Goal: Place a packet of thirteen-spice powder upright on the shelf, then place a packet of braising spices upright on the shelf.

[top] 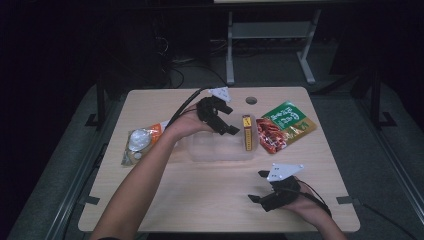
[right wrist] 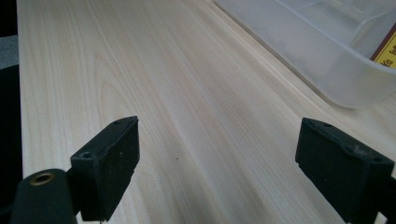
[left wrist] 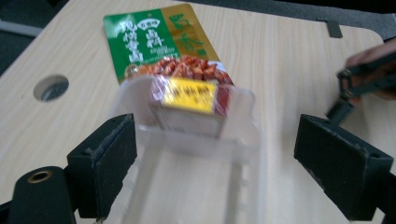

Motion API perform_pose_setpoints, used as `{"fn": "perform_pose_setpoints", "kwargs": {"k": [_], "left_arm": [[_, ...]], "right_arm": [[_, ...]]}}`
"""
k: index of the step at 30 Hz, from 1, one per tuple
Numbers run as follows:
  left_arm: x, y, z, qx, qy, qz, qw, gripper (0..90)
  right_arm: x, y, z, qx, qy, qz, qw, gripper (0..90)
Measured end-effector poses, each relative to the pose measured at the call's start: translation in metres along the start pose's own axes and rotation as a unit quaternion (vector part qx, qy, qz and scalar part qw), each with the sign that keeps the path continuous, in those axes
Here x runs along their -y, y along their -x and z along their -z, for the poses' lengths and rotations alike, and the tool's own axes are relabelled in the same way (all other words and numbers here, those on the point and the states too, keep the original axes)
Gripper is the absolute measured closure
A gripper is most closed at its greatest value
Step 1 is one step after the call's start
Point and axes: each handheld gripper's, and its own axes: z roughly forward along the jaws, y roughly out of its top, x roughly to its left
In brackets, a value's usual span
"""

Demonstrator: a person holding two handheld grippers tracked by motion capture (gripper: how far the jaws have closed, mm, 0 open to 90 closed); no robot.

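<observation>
A clear plastic bin (top: 215,150) lies in the middle of the wooden table (top: 200,200). A yellow and red box (top: 246,133) stands inside it at its right end. My left gripper (top: 231,120) hovers open over the bin's back edge; in the left gripper view its jaws (left wrist: 215,163) frame the bin (left wrist: 240,126) and the box (left wrist: 189,100), holding nothing. My right gripper (top: 256,186) rests open near the front right of the table, its jaws (right wrist: 217,163) over bare wood, with the bin's wall (right wrist: 317,51) off to the upper right.
A green, red and gold food pouch (top: 285,125) lies flat right of the bin, also seen as the pouch (left wrist: 149,39). A clear bag of packets (top: 142,142) lies left of the bin. A round cable hole (top: 251,100) sits near the table's back edge.
</observation>
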Motion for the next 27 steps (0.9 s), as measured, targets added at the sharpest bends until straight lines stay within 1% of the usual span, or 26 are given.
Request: {"fn": "perform_pose_setpoints", "kwargs": {"k": [1, 3, 6, 9, 10, 11, 13, 15, 16, 18, 19, 21, 22, 23, 24, 25, 26, 27], "left_arm": [[0.003, 0.002, 0.002, -0.002, -0.001, 0.002, 1.0, 12.6], [0.011, 0.008, 0.008, -0.013, -0.007, 0.007, 0.9999, 12.6], [0.022, 0.016, 0.016, -0.022, -0.008, 0.016, 0.9996, 12.7], [0.034, 0.026, 0.021, -0.032, -0.011, 0.029, 0.999, 12.6], [0.037, 0.028, 0.024, -0.033, -0.016, 0.026, 0.999, 12.7], [0.041, 0.032, 0.025, -0.038, -0.011, 0.034, 0.9987, 12.7], [0.048, 0.037, 0.029, -0.045, -0.006, 0.039, 0.9982, 12.7], [0.055, 0.043, 0.033, -0.048, 0.006, 0.05, 0.9976, 12.7], [0.06, 0.047, 0.035, -0.051, 0.008, 0.049, 0.9974, 12.8], [0.069, 0.055, 0.038, -0.055, 0.014, 0.057, 0.9968, 13.0], [0.073, 0.058, 0.04, -0.057, 0.015, 0.059, 0.9965, 13.0], [0.083, 0.066, 0.044, -0.061, 0.021, 0.062, 0.996, 13.1], [0.09, 0.071, 0.046, -0.061, 0.024, 0.068, 0.9955, 13.1], [0.094, 0.074, 0.048, -0.064, 0.024, 0.066, 0.9955, 13.1], [0.099, 0.078, 0.049, -0.065, 0.025, 0.068, 0.9953, 13.1], [0.106, 0.082, 0.051, -0.066, 0.024, 0.072, 0.995, 13.1], [0.112, 0.086, 0.053, -0.069, 0.025, 0.074, 0.9946, 13.1], [0.118, 0.089, 0.054, -0.069, 0.025, 0.079, 0.9942, 13.1]], "right_arm": [[0.0, 0.001, 0.0, 0.0, 0.0, 0.0, 1.0, 13.3], [0.001, 0.002, 0.001, 0.0, 0.001, -0.002, 1.0, 13.3], [0.002, 0.003, 0.002, -0.001, 0.001, -0.011, 0.9999, 13.3], [0.004, 0.006, 0.004, 0.002, 0.004, -0.013, 0.9999, 13.3], [0.004, 0.007, 0.004, 0.003, 0.005, -0.013, 0.9999, 13.3], [0.004, 0.007, 0.005, 0.004, 0.003, -0.016, 0.9999, 13.3], [0.005, 0.008, 0.006, 0.009, -0.001, -0.018, 0.9998, 13.3], [0.005, 0.009, 0.007, 0.014, -0.009, -0.021, 0.9996, 13.3], [0.005, 0.01, 0.008, 0.017, -0.012, -0.023, 0.9995, 13.3], [0.005, 0.012, 0.011, 0.028, -0.023, -0.03, 0.9989, 13.2], [0.005, 0.013, 0.012, 0.036, -0.024, -0.034, 0.9985, 13.2], [0.005, 0.018, 0.015, 0.04, -0.024, -0.044, 0.998, 13.2], [0.006, 0.021, 0.017, 0.044, -0.025, -0.05, 0.9975, 13.4], [0.006, 0.025, 0.019, 0.049, -0.023, -0.055, 0.997, 14.0], [0.006, 0.027, 0.02, 0.053, -0.023, -0.06, 0.9966, 14.0], [0.005, 0.031, 0.021, 0.063, -0.023, -0.065, 0.9957, 14.8], [0.005, 0.034, 0.022, 0.069, -0.024, -0.075, 0.9945, 16.3], [0.004, 0.039, 0.022, 0.073, -0.024, -0.077, 0.9941, 18.2]]}}
